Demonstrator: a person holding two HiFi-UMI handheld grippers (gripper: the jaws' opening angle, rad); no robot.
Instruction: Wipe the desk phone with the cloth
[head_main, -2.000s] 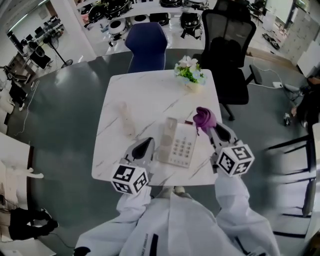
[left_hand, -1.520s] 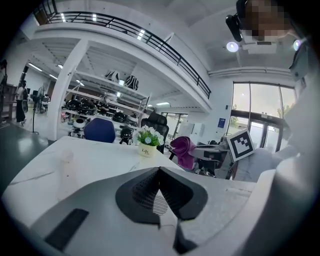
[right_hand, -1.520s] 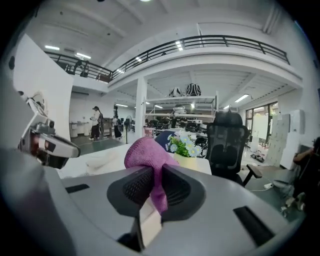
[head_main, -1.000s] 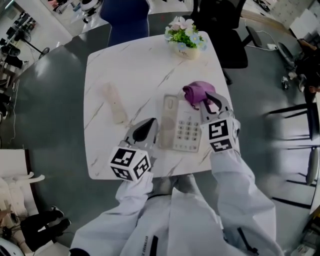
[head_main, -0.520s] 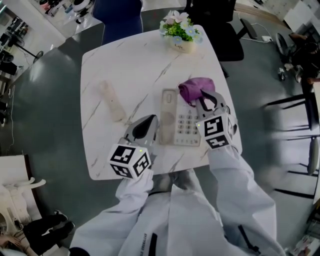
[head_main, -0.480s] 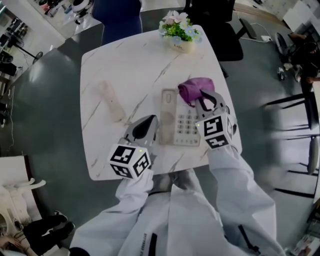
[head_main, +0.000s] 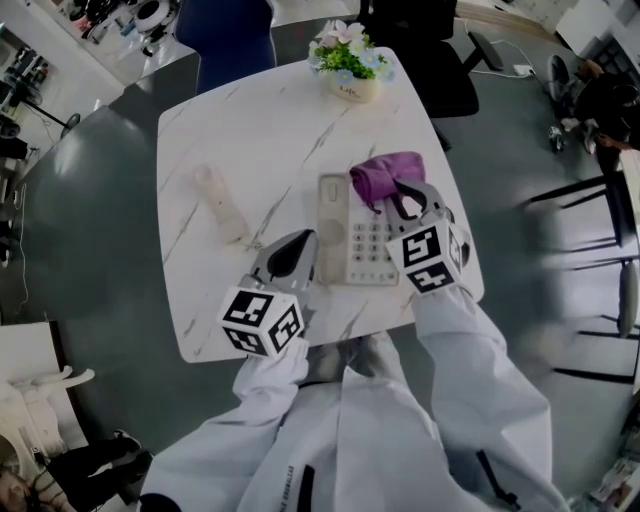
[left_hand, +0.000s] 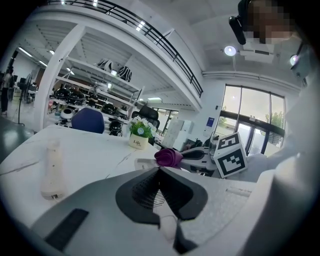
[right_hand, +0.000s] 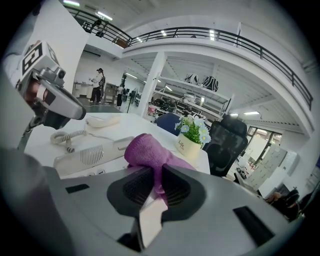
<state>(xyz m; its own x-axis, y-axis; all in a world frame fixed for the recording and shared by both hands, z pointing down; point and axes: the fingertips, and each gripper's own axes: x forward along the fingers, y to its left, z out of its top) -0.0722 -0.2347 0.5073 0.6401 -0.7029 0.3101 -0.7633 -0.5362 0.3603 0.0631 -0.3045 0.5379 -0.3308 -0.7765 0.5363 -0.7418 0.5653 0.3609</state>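
**Table** (head_main: 200, 120): white, marble-veined, square top; carries everything listed below.

**Desk phone** (head_main: 355, 240): pale, lies flat at the near right of the table. Its handset (head_main: 330, 222) sits in the cradle along the left side, with the keypad (head_main: 372, 240) to the right of it. The right gripper view shows the coiled cord (right_hand: 65, 137) trailing off at the left.

**Cloth** (head_main: 383, 178): purple, bunched into a soft wad over the far right corner of the phone. Whether it presses on the casing cannot be told.

**Right gripper** (head_main: 400, 195): reaches in from the near right edge of the table, with its marker cube toward the person. In its own view the jaws are clamped on a fold of the cloth — the bulk of the wad bulges out beyond the tips.

**Left gripper** (head_main: 297, 250): sits just left of the phone's near left corner, above the table top. Its own view shows the jaws brought together with nothing between them. Contact with the table or phone cannot be judged.

**Bottle** (head_main: 220, 203): pale and translucent, at the left of the table, well apart from the phone. It reads as upright in the left gripper view.

**Flower pot** (head_main: 348, 62): small white pot of white and blue blooms at the far edge of the table.

**Seating**: a blue chair (head_main: 235, 40) and a black office chair (head_main: 420, 40) stand beyond the far edge.

**Sleeves** (head_main: 450, 340): white, one behind each gripper.
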